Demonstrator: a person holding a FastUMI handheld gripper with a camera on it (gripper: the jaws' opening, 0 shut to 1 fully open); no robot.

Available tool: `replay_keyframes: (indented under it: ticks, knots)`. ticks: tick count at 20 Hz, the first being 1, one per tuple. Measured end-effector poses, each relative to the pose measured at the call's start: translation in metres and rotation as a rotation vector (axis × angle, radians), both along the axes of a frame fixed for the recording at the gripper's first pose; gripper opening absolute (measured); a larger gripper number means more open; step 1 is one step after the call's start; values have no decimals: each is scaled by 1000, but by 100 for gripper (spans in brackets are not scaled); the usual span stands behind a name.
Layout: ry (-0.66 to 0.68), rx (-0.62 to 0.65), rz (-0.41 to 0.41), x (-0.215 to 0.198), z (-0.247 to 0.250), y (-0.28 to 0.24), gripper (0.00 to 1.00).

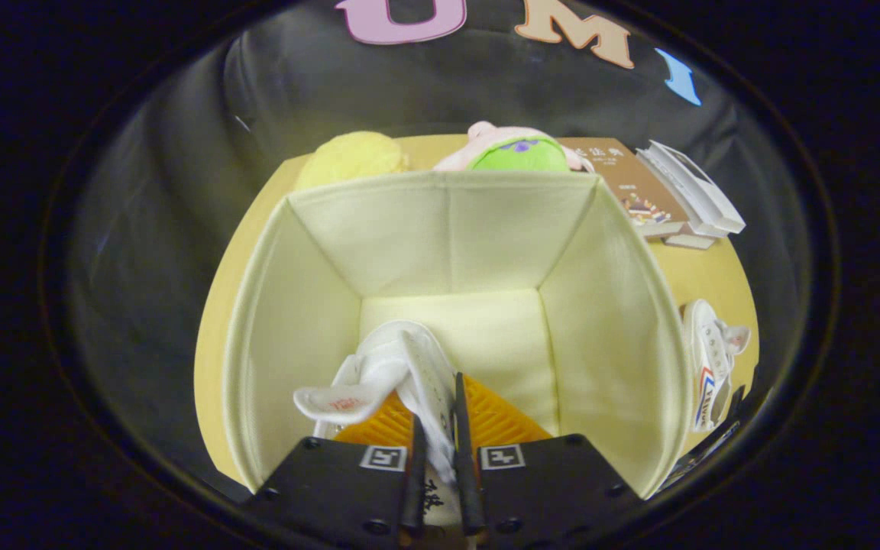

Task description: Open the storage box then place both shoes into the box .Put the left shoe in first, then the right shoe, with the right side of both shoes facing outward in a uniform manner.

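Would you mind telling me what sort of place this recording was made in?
Probably a staged booth dressed as a home corner: a yellow table before a black cloth wall, bearing soft toys, books and an open storage box. The gripper holds a shoe inside the box.

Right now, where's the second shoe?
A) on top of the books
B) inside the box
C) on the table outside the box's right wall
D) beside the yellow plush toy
C: the second shoe lies on the table outside the box, while the hand-held gripper pinches the first shoe inside.
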State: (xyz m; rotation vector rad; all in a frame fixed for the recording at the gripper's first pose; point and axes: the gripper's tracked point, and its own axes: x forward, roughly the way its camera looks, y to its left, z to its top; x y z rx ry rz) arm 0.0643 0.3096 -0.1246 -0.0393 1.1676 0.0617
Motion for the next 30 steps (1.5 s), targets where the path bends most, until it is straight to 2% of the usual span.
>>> replay_keyframes:
  ticks: [5,11,15,19,22,26,30]
  knots:
    - [-36,22,16,-2,10,2,44]
    - [-182,149,-14,1,73,-2,75]
    - [-287,181,-52,4,115,-27,96]
    - [-484,145,-104,14,164,-80,96]
    - [-570,37,-144,8,182,-137,96]
    - [-535,-95,-222,-12,165,-207,96]
    - [-455,-193,-281,-24,124,-272,95]
